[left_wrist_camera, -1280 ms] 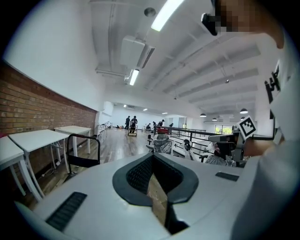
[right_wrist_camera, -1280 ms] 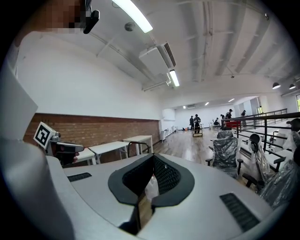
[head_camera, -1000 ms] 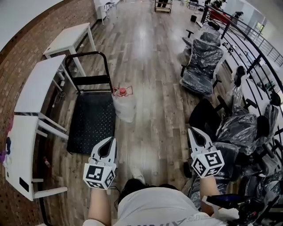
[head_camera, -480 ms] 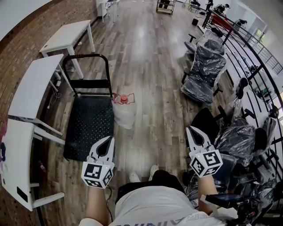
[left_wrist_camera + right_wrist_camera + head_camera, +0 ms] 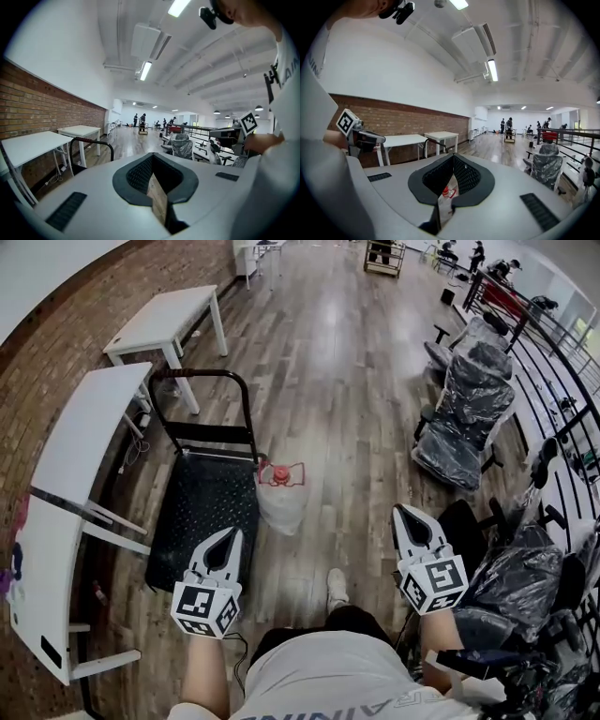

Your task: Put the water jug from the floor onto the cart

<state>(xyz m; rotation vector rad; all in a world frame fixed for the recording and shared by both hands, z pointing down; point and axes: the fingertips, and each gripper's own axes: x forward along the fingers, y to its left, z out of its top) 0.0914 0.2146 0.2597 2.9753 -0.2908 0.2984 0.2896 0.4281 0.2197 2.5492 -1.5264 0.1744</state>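
The water jug [image 5: 281,502], clear plastic with a red cap, stands on the wooden floor beside the right edge of the black platform cart [image 5: 202,526]. The cart's curved handle [image 5: 200,379] rises at its far end. Both grippers are held low in front of me, well short of the jug. My left gripper [image 5: 228,536] is shut and empty over the cart's near corner. My right gripper [image 5: 405,514] is shut and empty, to the right of the jug. In the right gripper view the jug [image 5: 446,199] shows through the slit between the jaws. The left gripper view shows the cart handle [image 5: 96,141].
White tables [image 5: 89,437] line the brick wall left of the cart. Chairs wrapped in plastic [image 5: 469,427] and a black railing [image 5: 553,352] stand on the right. My shoe [image 5: 337,589] is on the floor near the jug. People stand far down the hall [image 5: 138,119].
I have walked forward: the jug and cart sit lower and nearer in the head view. Both grippers stayed shut and kept their place in front of me.
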